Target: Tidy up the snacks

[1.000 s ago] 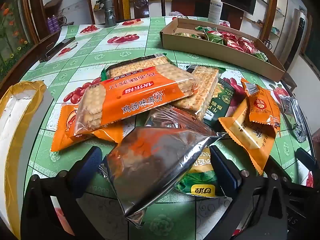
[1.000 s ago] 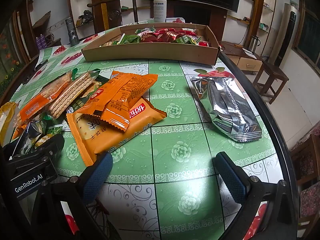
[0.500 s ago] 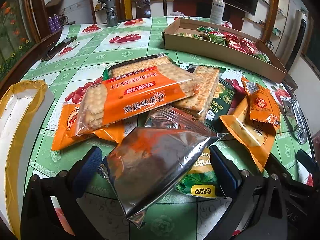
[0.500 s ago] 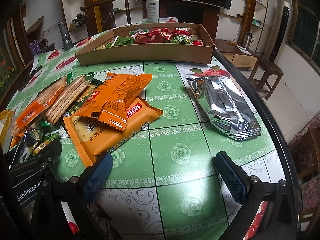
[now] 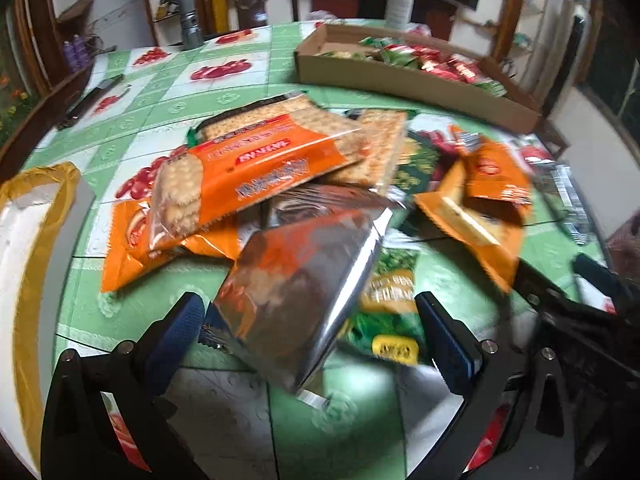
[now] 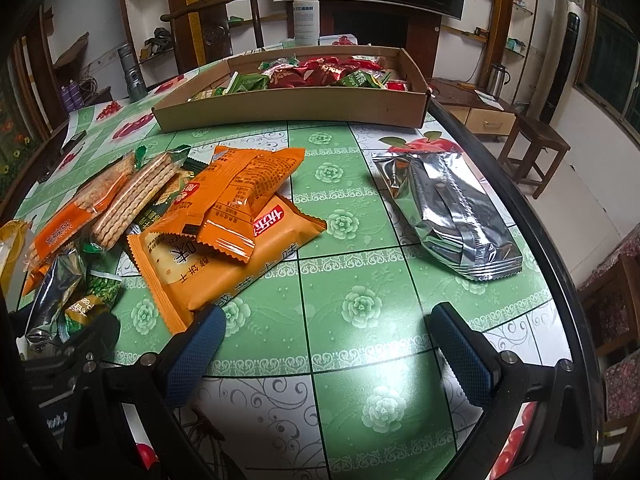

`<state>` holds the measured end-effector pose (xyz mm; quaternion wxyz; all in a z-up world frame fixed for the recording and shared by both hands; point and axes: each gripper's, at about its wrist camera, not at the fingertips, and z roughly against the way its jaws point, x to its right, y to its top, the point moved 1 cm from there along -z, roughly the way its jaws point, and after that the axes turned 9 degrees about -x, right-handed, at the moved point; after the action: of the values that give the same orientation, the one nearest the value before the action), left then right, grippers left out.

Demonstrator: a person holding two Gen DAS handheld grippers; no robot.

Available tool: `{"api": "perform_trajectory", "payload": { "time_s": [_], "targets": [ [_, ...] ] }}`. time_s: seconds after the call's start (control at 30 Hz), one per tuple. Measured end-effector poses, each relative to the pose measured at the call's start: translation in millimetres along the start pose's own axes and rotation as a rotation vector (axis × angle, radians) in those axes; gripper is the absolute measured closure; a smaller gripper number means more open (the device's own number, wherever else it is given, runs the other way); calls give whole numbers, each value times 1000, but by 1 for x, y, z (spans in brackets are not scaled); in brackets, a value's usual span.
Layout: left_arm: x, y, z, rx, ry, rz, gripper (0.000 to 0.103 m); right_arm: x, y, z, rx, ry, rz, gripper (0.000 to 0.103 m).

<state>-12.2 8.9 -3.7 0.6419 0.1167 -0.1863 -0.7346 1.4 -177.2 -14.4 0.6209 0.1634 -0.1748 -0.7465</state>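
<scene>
Since a second ago your left gripper [image 5: 308, 334] has shifted over the pile, the view now smeared with motion; the right gripper [image 6: 320, 346] has eased forward and barely changed otherwise. Both sit spread wide, nothing between the pads. You have the left one straddling the near end of the silver foil pack [image 5: 298, 296], whose tail lies just beside the left pad, so it reads as lined up for a pinch on the top item of the heap. Under it: orange cracker sleeve [image 5: 248, 172] with Chinese print too blurred to read, and a green pea snack [image 5: 390, 308] showing a yellow logo tab. Your right gripper hovers above bare tablecloth [image 6: 360, 304], between the orange packets [image 6: 228, 236] and a second foil pack [image 6: 448, 216] lying alone near the table edge. Probably parked while the left works. Cardboard tray [image 6: 288, 110] at the far side already holds red and green snacks, so that's the likely drop point. Legible text: a red logo with Chinese characters on the big orange packet, nothing else.
</scene>
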Motion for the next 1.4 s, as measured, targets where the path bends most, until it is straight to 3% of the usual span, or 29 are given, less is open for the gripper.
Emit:
{"api": "perform_trajectory", "payload": {
  "time_s": [0.07, 0.2, 0.37, 0.4, 0.43, 0.5, 0.67, 0.73, 0.77, 0.8, 1.0, 1.13, 1.27, 1.33, 1.4],
  "targets": [
    [-7, -6, 8, 15, -58, 20, 4, 8, -6, 6, 4, 11, -6, 0],
    [-21, -14, 38, 90, -91, 30, 14, 9, -6, 7, 0, 4, -2, 0],
    [-58, -33, 151, 422, 8, 52, 12, 5, -5, 6, -30, -4, 7, 0],
    [-64, -36, 165, 463, 18, 62, 11, 5, -6, 6, -34, -6, 9, 0],
    [-76, -44, 192, 549, 37, 84, 2, 4, -7, 7, -36, -8, 9, 0],
    [-92, -51, 214, 623, 77, 117, 0, 1, -9, 7, -36, -16, 5, 0],
    [-125, -55, 227, 595, 108, 161, 0, 1, -13, 9, -39, -26, -13, 1],
    [-136, -61, 227, 601, 91, 153, 0, 3, -17, 16, -34, -34, -22, 13],
    [-137, -64, 229, 607, 91, 151, 0, 4, -19, 21, -25, -30, -26, 23],
    [-141, -63, 228, 605, 96, 151, 0, 5, -23, 29, -8, -9, -29, 26],
    [-154, -66, 231, 620, 76, 197, 0, -2, -30, 82, 147, 87, 35, 26],
    [-167, -65, 236, 657, 84, 235, 0, -17, -26, 93, 168, 171, 102, 26],
    [-170, -53, 211, 562, 16, 228, 0, -60, -23, 79, 114, 261, 250, 26],
    [-168, -47, 193, 487, -40, 219, 0, -79, -22, 70, 93, 268, 302, 26],
    [-163, -43, 181, 450, -47, 204, 0, -97, -23, 55, 68, 264, 356, 31]
  ]
}}
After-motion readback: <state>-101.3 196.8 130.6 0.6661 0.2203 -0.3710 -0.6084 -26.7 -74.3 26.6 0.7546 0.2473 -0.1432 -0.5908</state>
